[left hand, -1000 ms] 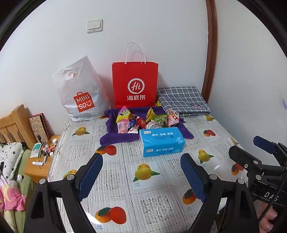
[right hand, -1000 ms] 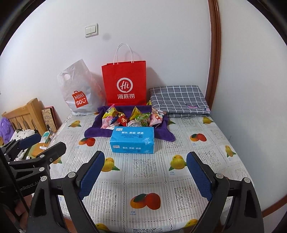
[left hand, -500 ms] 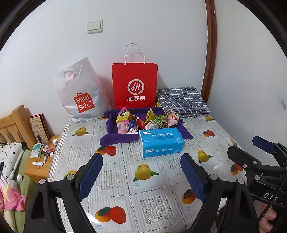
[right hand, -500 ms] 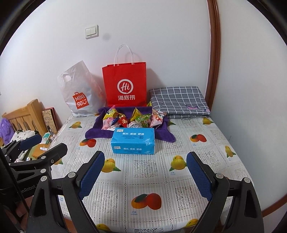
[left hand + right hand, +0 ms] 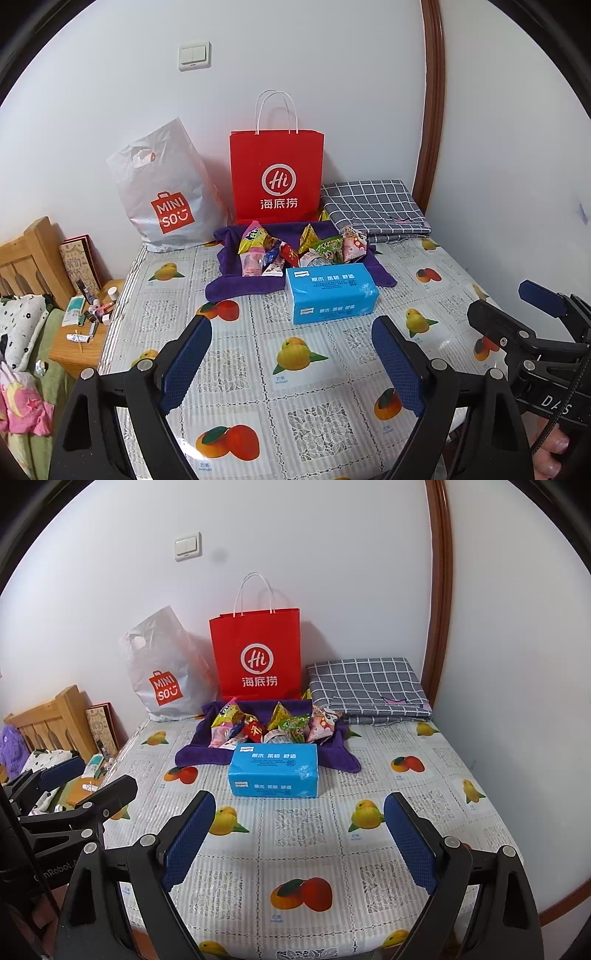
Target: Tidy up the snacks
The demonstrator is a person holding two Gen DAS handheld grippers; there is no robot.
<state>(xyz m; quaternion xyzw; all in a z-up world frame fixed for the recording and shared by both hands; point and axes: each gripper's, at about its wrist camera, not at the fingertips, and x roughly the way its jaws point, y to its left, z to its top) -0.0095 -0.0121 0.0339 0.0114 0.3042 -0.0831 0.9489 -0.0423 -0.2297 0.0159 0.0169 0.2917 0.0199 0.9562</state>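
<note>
Several colourful snack packets (image 5: 295, 249) (image 5: 275, 725) lie in a heap on a purple cloth (image 5: 229, 288) (image 5: 195, 755) at the far side of the table. A red paper bag (image 5: 276, 177) (image 5: 256, 655) stands upright behind them against the wall. A blue tissue pack (image 5: 330, 293) (image 5: 274, 775) lies in front of the snacks. My left gripper (image 5: 291, 363) is open and empty, well short of the tissue pack. My right gripper (image 5: 300, 840) is open and empty too. Each gripper shows at the edge of the other's view.
A white Miniso plastic bag (image 5: 166, 192) leans on the wall to the left of the red bag. A folded grey checked cloth (image 5: 373, 208) lies at the back right. The table has a fruit-print cover (image 5: 295, 369). A wooden stool with small bottles (image 5: 85, 328) stands at the left.
Both grippers have drifted very slightly; the scene has shifted a few pixels. Nothing on the table has moved.
</note>
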